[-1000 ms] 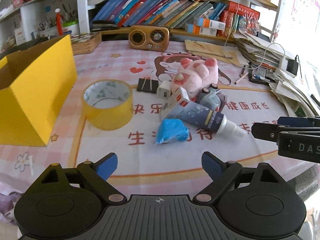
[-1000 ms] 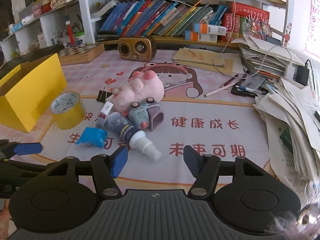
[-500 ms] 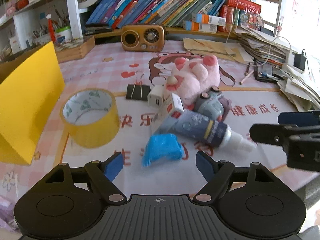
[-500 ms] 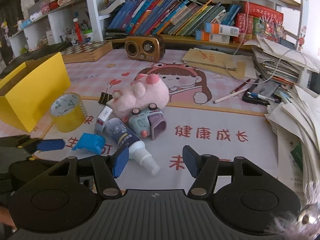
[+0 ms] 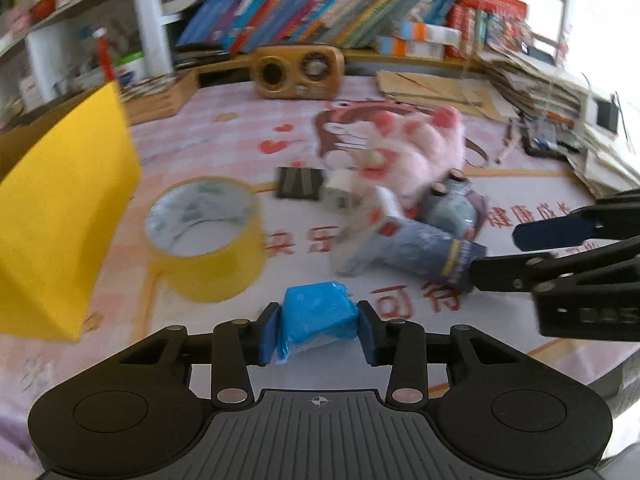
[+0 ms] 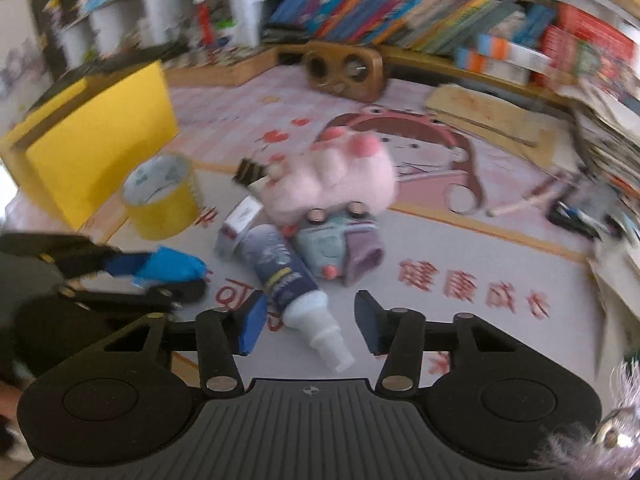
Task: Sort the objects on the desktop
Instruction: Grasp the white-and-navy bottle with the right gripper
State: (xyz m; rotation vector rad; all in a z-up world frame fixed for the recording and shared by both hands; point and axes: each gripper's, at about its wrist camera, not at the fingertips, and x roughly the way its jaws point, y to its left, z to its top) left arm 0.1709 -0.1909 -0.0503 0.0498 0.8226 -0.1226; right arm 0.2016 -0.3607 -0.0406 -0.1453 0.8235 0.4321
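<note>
A blue packet [image 5: 316,312] lies on the printed desk mat, and my left gripper [image 5: 318,330] is closing on it, with both pads against its sides. The right wrist view shows the same packet [image 6: 172,266] between the left gripper's fingers [image 6: 124,262]. A grey-blue tube [image 6: 276,264] with a white cap lies pointing toward my right gripper [image 6: 310,326]. Its jaws are closing with the cap between them, and the pads stand apart from it. In the left wrist view the right gripper [image 5: 520,254] reaches in from the right, by the tube [image 5: 412,248].
A yellow tape roll [image 5: 204,236] and a yellow box [image 5: 60,216] stand to the left. Behind the tube lie a pink plush [image 5: 416,148], a toy car [image 5: 452,208], a small white carton [image 5: 384,204] and a black binder clip [image 5: 300,184]. Paper stacks [image 5: 560,92] crowd the right edge.
My left gripper moved forward over the blue packet and its jaws narrowed onto it. The right gripper advanced to the tube's cap, rolled, and its jaws narrowed.
</note>
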